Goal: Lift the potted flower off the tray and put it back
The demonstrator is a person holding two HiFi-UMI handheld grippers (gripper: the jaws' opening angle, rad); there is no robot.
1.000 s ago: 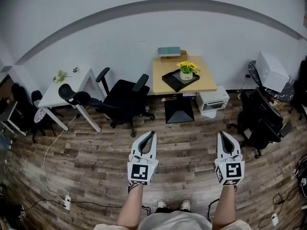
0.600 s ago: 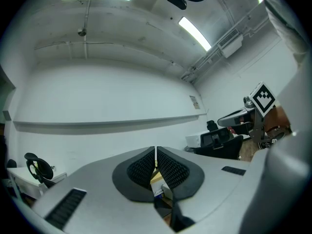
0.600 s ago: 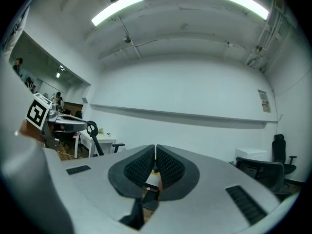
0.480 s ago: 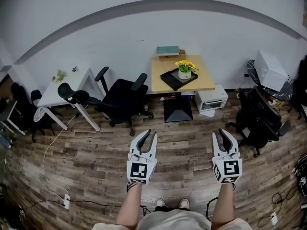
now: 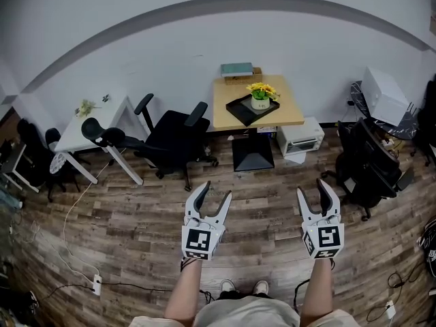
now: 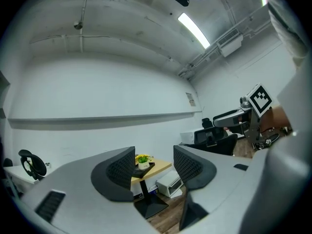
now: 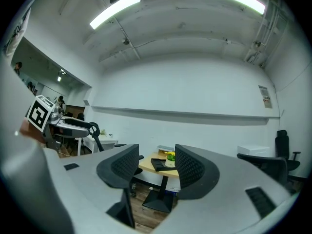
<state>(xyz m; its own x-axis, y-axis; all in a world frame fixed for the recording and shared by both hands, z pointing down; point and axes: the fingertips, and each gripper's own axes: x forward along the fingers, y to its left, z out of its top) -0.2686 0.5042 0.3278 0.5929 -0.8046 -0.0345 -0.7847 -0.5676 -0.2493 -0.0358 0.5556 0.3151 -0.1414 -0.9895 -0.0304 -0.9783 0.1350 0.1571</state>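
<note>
A wood-plank floor (image 5: 262, 199) stretches ahead of both grippers to a white wall. Against that wall, well ahead and roughly midway between the two, stands a square wooden table (image 5: 289, 114). A black office chair (image 5: 174, 138) sits ahead and to the left of the left gripper (image 5: 215, 191). On the table lies a black tray (image 5: 242, 111), turned corner-on, and the potted flower (image 5: 261, 97) stands upright on it, toward its far right side. Both grippers point level at it. The left gripper's jaws have just been opening and stand spread with nothing between them; so do those of the right gripper (image 5: 312, 188). Neither hand looks clearly nearer, and the whole floor must likely be crossed first.
</note>
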